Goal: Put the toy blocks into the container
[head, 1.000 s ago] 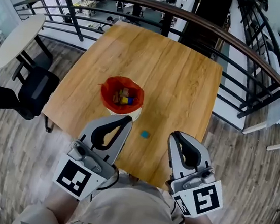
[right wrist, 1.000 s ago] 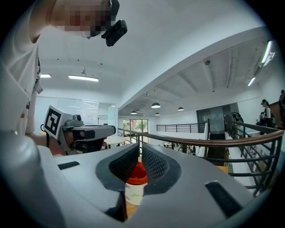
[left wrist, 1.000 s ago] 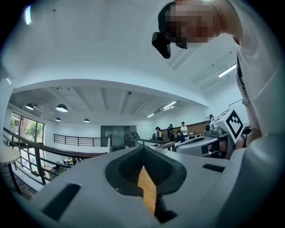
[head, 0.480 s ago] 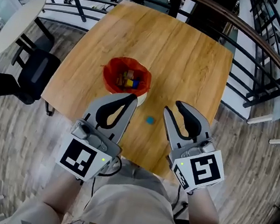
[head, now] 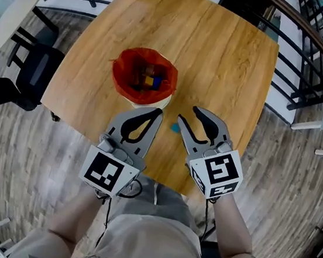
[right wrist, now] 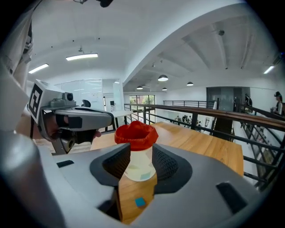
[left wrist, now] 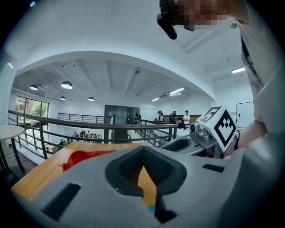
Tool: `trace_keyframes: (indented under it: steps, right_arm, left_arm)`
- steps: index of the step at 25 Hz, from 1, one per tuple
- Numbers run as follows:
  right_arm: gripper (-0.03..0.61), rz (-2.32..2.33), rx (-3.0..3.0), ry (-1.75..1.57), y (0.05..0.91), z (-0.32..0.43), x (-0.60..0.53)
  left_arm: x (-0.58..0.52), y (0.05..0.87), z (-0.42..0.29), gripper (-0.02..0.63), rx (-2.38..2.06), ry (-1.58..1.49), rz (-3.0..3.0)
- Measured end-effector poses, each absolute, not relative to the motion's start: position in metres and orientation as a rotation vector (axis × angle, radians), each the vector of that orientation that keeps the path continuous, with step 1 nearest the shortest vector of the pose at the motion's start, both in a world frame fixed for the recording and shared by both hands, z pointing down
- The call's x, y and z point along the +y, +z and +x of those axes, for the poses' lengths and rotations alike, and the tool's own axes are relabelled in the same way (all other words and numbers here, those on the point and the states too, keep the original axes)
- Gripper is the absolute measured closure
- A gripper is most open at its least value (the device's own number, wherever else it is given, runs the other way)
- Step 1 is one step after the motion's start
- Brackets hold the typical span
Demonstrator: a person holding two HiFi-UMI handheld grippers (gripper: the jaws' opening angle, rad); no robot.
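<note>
Blue block (right wrist: 140, 202) now sits under right gripper (head: 187, 113)'s just-opened jaws (both lowered; left gripper (head: 159, 112) stays clenched, empty).

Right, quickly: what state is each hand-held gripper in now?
Left hand-held gripper: closed, empty.
Right hand-held gripper: open, jaws have just been opening; small blue toy block lies between them, ungripped.

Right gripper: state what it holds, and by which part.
Nothing. The right gripper has just been opening its jaws. The blue block lies on the table, seen between them, untouched.
</note>
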State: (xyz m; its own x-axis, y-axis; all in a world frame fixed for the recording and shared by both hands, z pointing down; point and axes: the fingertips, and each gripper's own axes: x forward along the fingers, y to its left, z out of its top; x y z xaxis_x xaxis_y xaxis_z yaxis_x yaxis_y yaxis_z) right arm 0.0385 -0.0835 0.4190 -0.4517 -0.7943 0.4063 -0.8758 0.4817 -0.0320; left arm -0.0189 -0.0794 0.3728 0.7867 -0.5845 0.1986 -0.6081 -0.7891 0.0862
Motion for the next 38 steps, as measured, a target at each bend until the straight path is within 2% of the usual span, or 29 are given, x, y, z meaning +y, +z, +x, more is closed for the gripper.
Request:
trace_keyframes:
  steps: [11, 21, 28, 35, 38]
  right_arm:
    - [0.433, 1.256, -2.206, 0.528, 0.563, 0.049, -0.076]
    - [0.413, 1.105, -2.118, 0.610, 0.649, 0.039, -0.064]
    - [0.405, 0.981, -2.031, 0.519, 0.689, 0.043, -0.059]
    - [0.405, 0.980, -2.046, 0.515, 0.694, 0.043, -0.061]
    - [0.426, 0.982, -2.050, 0.510, 0.694, 0.044, -0.061]
  left_arm:
    - [-0.085, 0.484, -0.006, 0.603, -0.859, 0.381, 2.765]
    - [-0.074, 0.585, -0.002, 0.603, -0.763, 0.561, 2.634]
    - [-0.068, 0.628, 0.000, 0.603, -0.735, 0.616, 2.552]
    - [-0.067, 0.647, 0.000, 0.603, -0.734, 0.638, 2.524]
    - [-0.068, 0.648, 0.002, 0.603, -0.742, 0.636, 2.518]
